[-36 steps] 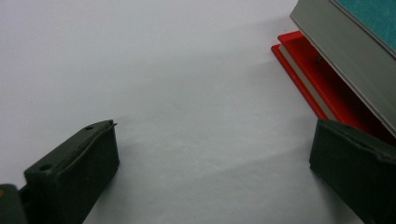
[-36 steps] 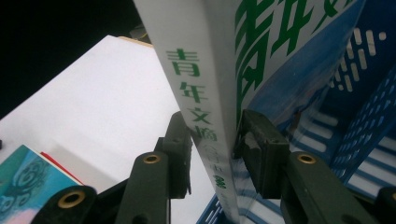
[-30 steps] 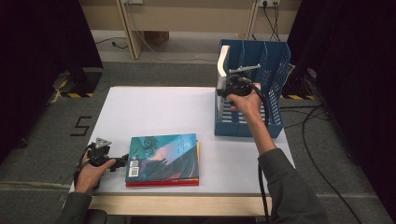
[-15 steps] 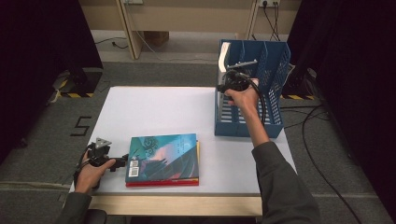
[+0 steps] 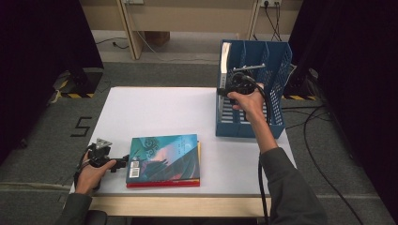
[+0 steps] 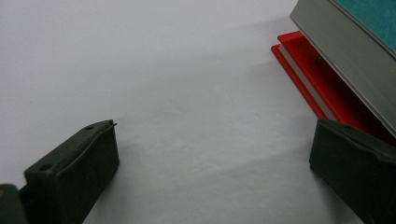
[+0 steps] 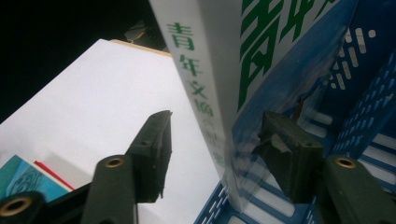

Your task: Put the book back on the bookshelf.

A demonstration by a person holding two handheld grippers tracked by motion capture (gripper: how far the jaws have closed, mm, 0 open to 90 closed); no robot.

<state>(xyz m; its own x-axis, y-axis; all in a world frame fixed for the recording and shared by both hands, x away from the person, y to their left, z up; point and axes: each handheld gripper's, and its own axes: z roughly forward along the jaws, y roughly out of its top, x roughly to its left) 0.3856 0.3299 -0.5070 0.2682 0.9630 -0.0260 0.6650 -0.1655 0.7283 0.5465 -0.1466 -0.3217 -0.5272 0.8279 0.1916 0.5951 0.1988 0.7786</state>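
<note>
Blue file rack (image 5: pixel 277 117) holds one white book (image 7: pixel 224 60); the right gripper (image 7: pixel 215 154), jaws just opening, straddles it, released. Two stacked books (image 5: pixel 164 159) lie beside the open left gripper (image 6: pixel 210 172).

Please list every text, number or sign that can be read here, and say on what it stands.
"青年文摘": green characters on the spine of the white book in the blue plastic file rack; smaller print below is blurred.
"5": black mark on the grey floor.
Barcode label on the teal book: too small.
</note>
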